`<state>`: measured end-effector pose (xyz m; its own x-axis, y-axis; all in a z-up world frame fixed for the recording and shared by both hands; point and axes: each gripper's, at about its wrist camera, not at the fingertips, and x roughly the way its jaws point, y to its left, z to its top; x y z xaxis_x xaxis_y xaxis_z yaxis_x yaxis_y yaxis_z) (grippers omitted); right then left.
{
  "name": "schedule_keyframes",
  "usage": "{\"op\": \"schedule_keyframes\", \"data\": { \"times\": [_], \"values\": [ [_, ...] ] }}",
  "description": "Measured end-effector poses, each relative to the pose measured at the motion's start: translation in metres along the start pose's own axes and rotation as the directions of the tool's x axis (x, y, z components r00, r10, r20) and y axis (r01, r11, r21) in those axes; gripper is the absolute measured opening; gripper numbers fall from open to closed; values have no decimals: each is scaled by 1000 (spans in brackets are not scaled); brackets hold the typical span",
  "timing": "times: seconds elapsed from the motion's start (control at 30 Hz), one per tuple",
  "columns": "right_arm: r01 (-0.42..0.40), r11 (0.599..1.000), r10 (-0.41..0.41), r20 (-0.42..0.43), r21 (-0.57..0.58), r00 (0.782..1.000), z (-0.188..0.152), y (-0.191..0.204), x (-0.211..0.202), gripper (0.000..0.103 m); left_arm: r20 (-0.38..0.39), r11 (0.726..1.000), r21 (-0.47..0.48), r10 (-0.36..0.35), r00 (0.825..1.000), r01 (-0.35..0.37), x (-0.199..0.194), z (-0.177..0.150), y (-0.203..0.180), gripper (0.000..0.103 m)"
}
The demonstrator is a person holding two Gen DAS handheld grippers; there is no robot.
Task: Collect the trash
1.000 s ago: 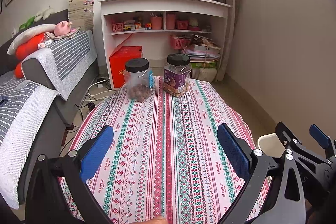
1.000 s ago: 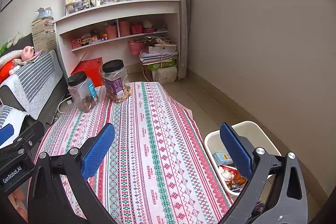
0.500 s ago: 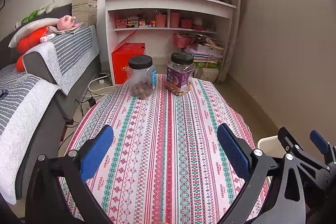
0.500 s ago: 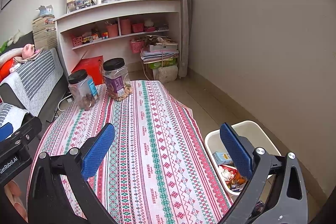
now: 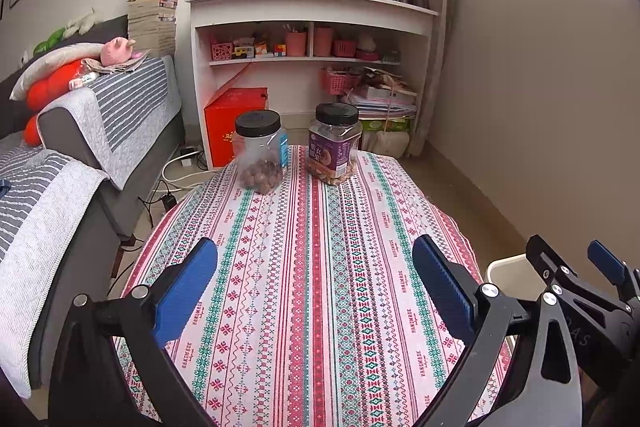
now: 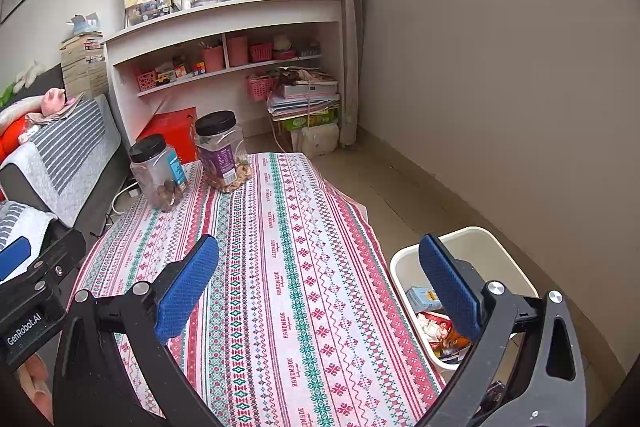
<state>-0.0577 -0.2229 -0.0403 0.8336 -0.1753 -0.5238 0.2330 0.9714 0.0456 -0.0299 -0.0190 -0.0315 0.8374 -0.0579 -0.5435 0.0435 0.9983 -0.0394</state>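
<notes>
A white trash bin (image 6: 496, 251) stands on the floor at the table's right side, holding several wrappers and a small blue carton (image 6: 424, 299); its rim also shows in the left wrist view (image 5: 508, 267). My left gripper (image 5: 316, 287) is open and empty above the near part of the table. My right gripper (image 6: 320, 287) is open and empty, its right finger over the bin's edge. No loose trash shows on the striped tablecloth (image 5: 320, 247).
Two black-lidded plastic jars stand at the table's far end: a clear nut jar (image 5: 260, 157) and a purple-labelled jar (image 5: 334, 149). A grey sofa (image 5: 60, 163) runs along the left. A white shelf unit (image 5: 312, 39) and red box (image 5: 236, 125) stand behind.
Both cameras have tilted and drawn back a little, so the jars sit lower and farther in view. Both grippers stay open and empty.
</notes>
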Motion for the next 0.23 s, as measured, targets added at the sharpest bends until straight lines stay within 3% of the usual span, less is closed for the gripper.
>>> {"op": "schedule_keyframes", "data": {
  "times": [0.23],
  "values": [
    [-1,1000,1,9,4,1000,2,-3,-1,96,-12,1000,-7,18,1000,-18,2,1,-1,95]
  ]
}}
